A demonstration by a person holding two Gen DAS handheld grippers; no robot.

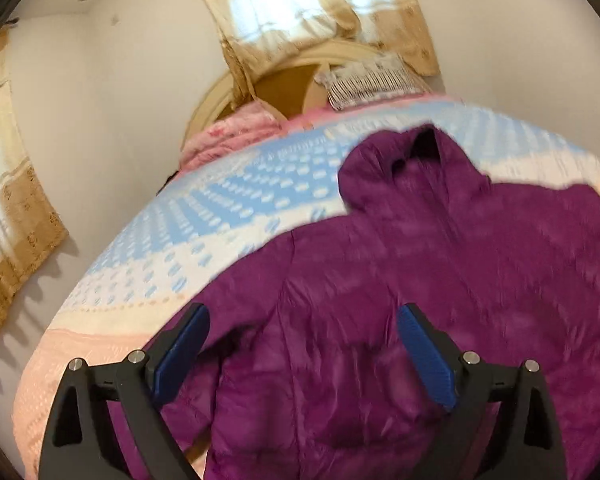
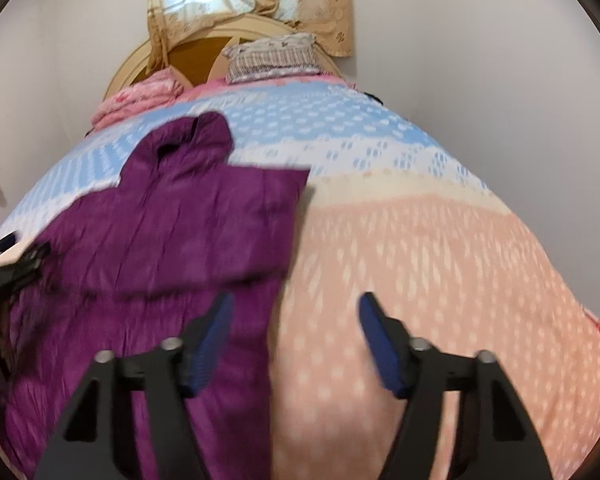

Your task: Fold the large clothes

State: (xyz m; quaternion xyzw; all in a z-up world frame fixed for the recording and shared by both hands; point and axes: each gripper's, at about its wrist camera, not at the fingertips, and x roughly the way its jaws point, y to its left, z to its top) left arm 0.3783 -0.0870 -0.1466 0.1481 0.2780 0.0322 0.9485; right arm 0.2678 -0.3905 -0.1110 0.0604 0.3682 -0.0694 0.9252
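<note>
Left wrist view, purple jacket (image 1: 440,280) spread on bed (image 1: 148,272), hood far, bare bedspread left, left gripper (image 1: 304,356) jaws open above jacket, holding nothing, right wrist view, right gripper (image 2: 294,344) jaws open over jacket's right edge, bedspread bare to right.

1. White walls (image 2: 460,60) are enclosing the room.
2. Daylight is coming through beige curtains (image 1: 300,12).
3. Bed (image 2: 440,240) with blue/peach spread is filling the frame.
4. Pillow (image 2: 272,60) is leaning on arched headboard (image 2: 148,54); pink blanket (image 1: 228,136) is lying beside it.
</note>
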